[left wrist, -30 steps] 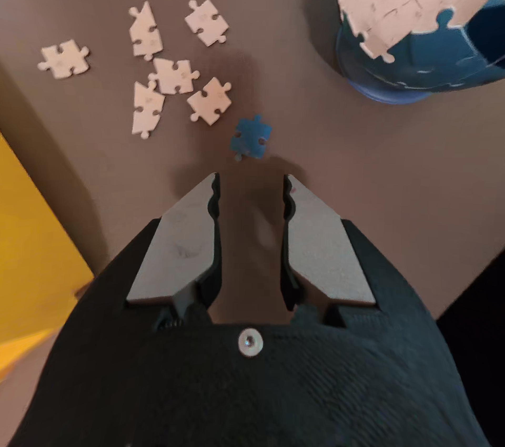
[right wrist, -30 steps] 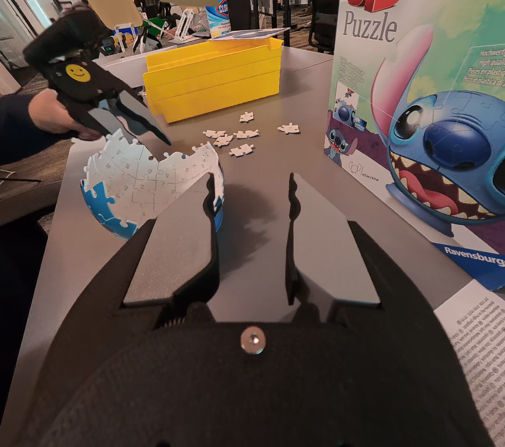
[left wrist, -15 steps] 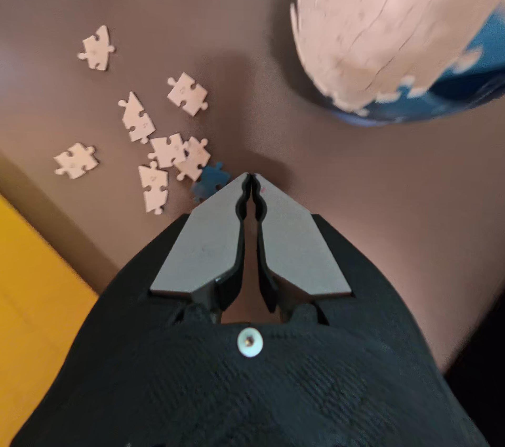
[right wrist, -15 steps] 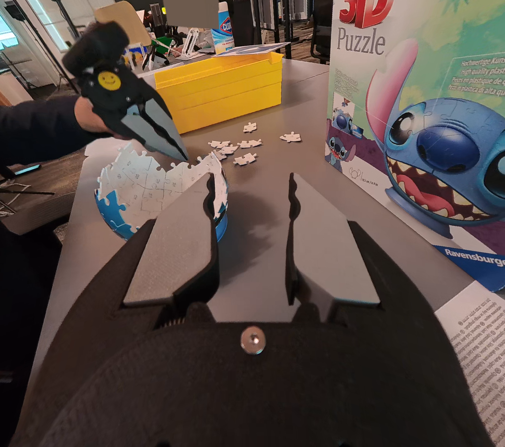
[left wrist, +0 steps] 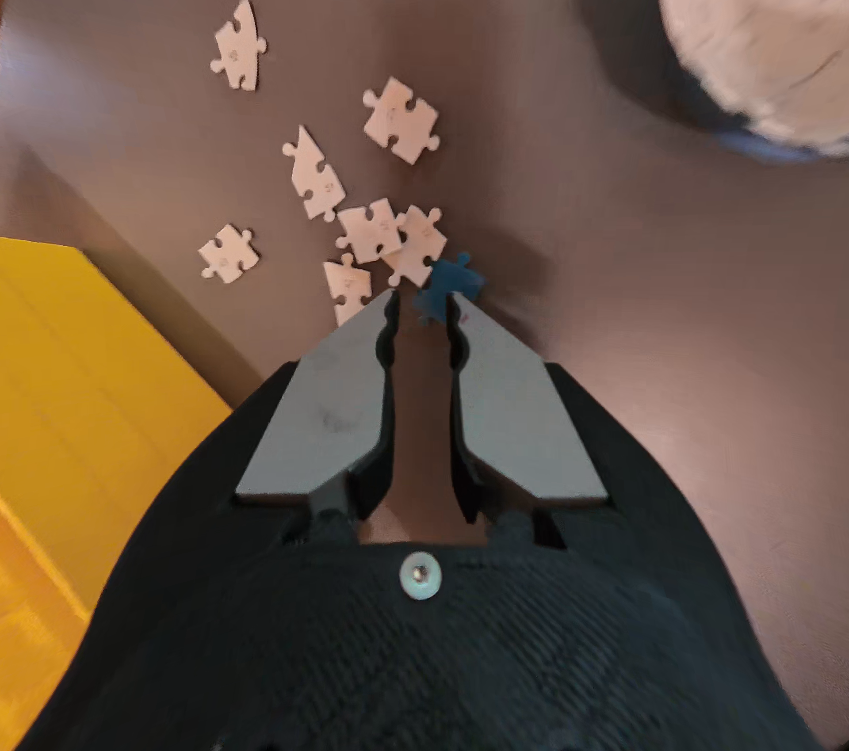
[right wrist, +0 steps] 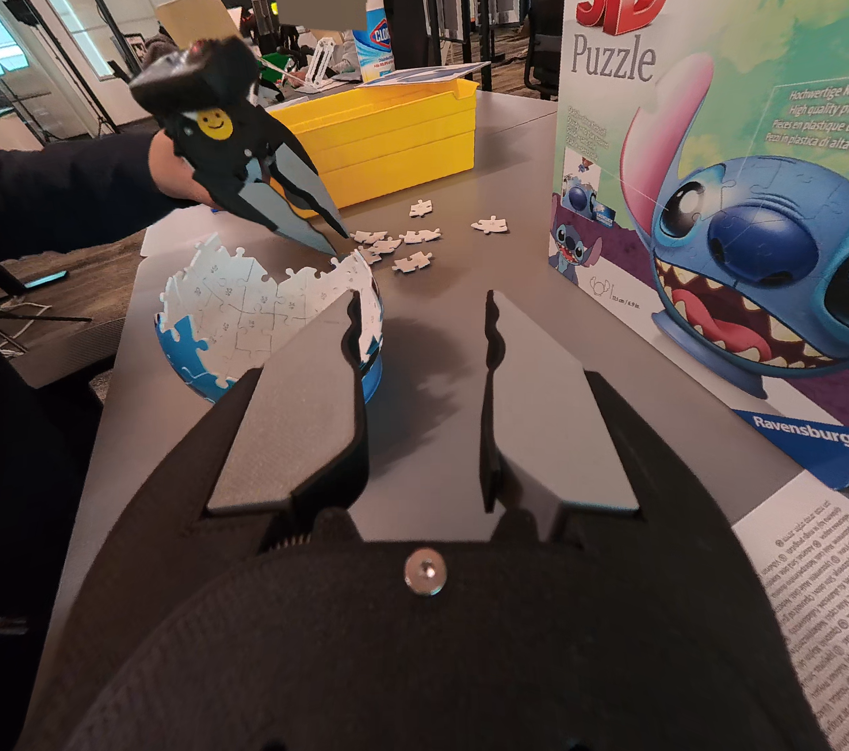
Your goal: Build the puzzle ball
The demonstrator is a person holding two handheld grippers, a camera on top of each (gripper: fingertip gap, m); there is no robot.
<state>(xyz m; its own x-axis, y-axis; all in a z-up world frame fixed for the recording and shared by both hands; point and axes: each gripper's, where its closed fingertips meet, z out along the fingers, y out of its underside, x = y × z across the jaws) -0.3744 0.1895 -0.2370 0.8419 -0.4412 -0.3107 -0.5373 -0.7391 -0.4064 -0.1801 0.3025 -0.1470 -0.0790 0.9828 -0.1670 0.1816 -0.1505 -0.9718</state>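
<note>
Over on the left, a stack of yellow plastic bins [right wrist: 386,150] stands on the grey table [right wrist: 441,343], and a hand in a dark sleeve [right wrist: 170,173] holds the left gripper [left wrist: 420,297] tilted down over a scatter of loose white puzzle pieces [left wrist: 317,178]. Its jaws are parted by a narrow gap. A small blue puzzle piece [left wrist: 448,286] lies right at the tips, just touching the right finger as far as I can tell, though the picture is blurred there. The half-built puzzle ball, a white-lined bowl with a blue outer shell [right wrist: 248,315], sits on the table nearer the middle, just beside the loose pieces. The right gripper [right wrist: 420,302] hovers beside it, jaws spread wide with nothing between them. At the far right stands the tall printed puzzle box [right wrist: 707,187], with a white printed sheet [right wrist: 808,568] lying in front.
</note>
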